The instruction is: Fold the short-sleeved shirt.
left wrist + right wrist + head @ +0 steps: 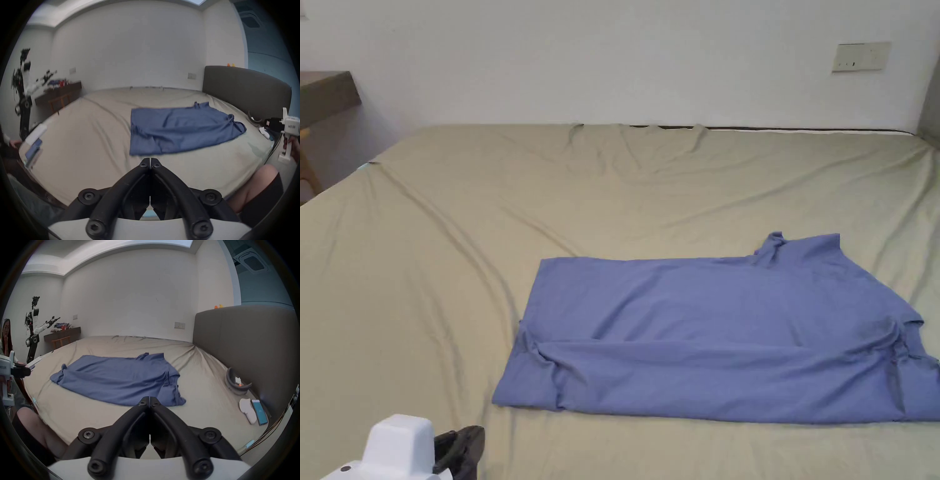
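Item: blue shirt [725,337], lying flat on the bed sheet [425,281], toward the near edge and the headboard [243,345] side. Condition: partly folded lengthwise, it appears, into a long band with a sleeve bunched at each end; cross folds judged outstanding. Left gripper [150,162]: jaws closed together, empty, short of the near hem. Right gripper [149,400]: jaws closed, empty, at the near edge.

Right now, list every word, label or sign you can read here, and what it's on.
Nothing can be read for certain.
Right gripper body, left gripper view: dark marking, too blurred to read.
Left gripper body, right gripper view: dark marking, too small to read.
Blue shirt: no print visible.
Wall socket plate: no lettering legible.
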{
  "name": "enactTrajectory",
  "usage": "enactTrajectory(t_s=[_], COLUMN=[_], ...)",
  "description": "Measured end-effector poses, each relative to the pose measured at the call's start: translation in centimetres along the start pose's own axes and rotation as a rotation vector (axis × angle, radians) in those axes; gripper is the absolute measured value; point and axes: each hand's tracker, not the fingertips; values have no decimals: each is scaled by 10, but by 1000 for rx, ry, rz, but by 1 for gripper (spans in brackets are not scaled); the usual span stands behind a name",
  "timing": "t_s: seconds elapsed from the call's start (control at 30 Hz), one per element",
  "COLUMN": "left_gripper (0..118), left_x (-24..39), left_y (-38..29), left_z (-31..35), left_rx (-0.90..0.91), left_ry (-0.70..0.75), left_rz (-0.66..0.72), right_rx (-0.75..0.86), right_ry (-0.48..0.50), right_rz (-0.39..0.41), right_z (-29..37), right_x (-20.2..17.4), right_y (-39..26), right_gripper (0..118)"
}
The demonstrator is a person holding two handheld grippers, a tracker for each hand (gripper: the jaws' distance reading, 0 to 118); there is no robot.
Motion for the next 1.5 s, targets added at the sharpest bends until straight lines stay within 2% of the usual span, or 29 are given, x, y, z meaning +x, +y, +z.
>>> enactTrajectory(t_s=[0.17,0.23,0.27,0.3,0.4,0.43,0.47,0.5,0.53,0.57,0.6,0.63,0.67,0.73,0.83,0.9,0.93,0.97,1.0,1.03,1.07,1.17,1.2,1.27,1.3,1.33,1.37,1.4,1.5], left_gripper=[2,64,91,101,98,84,58,43,41,37,31,12,8,6,4,4,4,4,4,4,4,4,4,4,4,4,4,4,4], left_x=[-9,-17,-18,-20,-23,-24,-25,-24,-18,-8,0,11,22,18,1,-5,-10,-14,-16,-19,-11,-3,-1,1,1,-3,-5,-6,-14], left_y=[23,36,43,48,51,50,48,45,38,40,39,36,35,40,46,48,51,53,54,55,59,56,55,52,51,49,49,49,56], left_z=[-57,-93,-114,-132,-179,-194,-203,-209,-202,-196,-195,-193,-187,-182,-169,-157,-151,-147,-144,-141,-135,-138,-141,-144,-145,-147,-145,-142,-131], left_rx=[-62,-47,-86,-150,-163,-195,-238,-265,-235,-161,-183,-186,-192,-200,-163,-120,-111,-107,-109,-105,-107,-116,-124,-139,-147,-154,-155,-154,-132], left_ry=[42,106,137,155,155,185,183,150,77,151,109,105,170,104,81,113,106,96,86,83,83,93,98,103,104,102,98,94,68], left_rz=[-4,-2,-22,-27,-20,-14,-1,19,54,-4,-72,-144,-194,-162,-30,-31,-14,24,53,69,67,38,29,25,28,36,48,63,106], right_rx=[9,5,-1,-4,-15,-19,-28,-36,-44,-51,-63,-83,-110,-139,-161,-179,-182,-193,-214,-245,-245,-258,-293,-377,-343,-255,-285,-293,-271], right_ry=[12,20,28,32,43,43,42,43,44,42,41,39,41,43,6,-20,-38,-39,-31,-32,-40,-56,-61,-34,-121,-91,26,-41,-28], right_rz=[-24,-33,-36,-36,-28,-29,-33,-38,-41,-41,-41,-48,-68,-95,-42,-25,-41,-73,-107,-123,-124,-164,-198,-267,-196,-168,-266,-257,-183], right_z=[0,-4,-7,-6,-10,-11,-12,-13,-14,-17,-20,-24,-29,-40,-54,-71,-82,-100,-114,-129,-143,-184,-197,-215,-212,-206,-206,-200,-180], right_x=[-1,-3,-4,-4,-3,-2,0,2,5,7,10,13,17,23,31,43,52,69,79,88,94,107,112,113,109,107,105,101,96], right_y=[6,6,6,5,4,3,3,1,-1,-3,-6,-10,-14,-21,-25,-22,-18,-21,-18,-16,-13,-12,-15,-24,-24,-17,-17,-15,-10], right_gripper=[0,0,0,0,0,0,0,0,0,0,0,0,0,0,0,0,7,30,78,104,112,101,91,57,36,6,6,6,6])
